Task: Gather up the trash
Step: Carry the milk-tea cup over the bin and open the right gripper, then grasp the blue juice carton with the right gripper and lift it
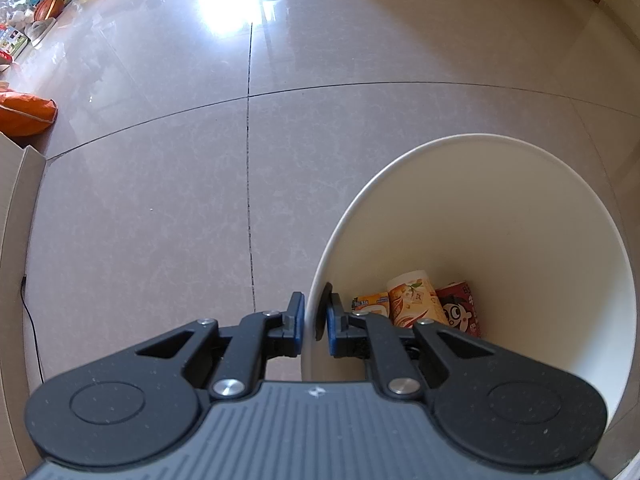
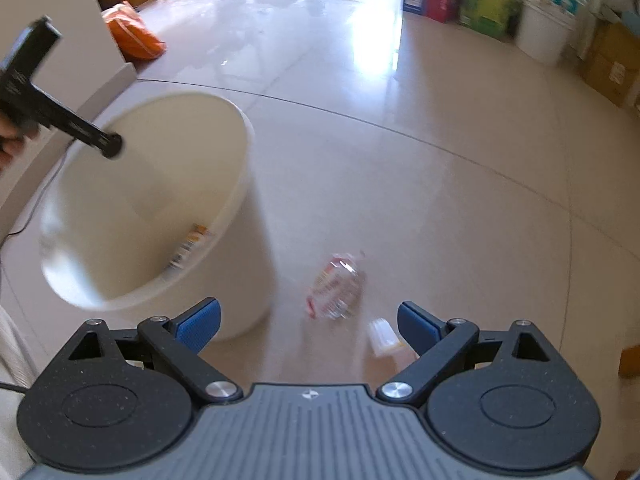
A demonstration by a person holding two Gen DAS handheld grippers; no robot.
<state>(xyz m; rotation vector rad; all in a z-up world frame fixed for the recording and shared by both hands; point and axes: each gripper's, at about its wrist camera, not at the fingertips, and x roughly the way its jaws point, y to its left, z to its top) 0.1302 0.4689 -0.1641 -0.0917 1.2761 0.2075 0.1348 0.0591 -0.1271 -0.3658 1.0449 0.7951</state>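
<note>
Your left hand-held gripper is clamped on the bin rim. Your right hand-held gripper hangs spread above the crushed bottle lying on the floor beside it; lower and close next.

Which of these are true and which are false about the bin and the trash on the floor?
1. The left gripper pinches the white bin's rim. True.
2. The bin is empty. False: cartons lie inside.
3. The right gripper is open. True.
4. The right gripper holds the plastic bottle. False: the bottle lies on the floor, ahead of the open fingers.
</note>
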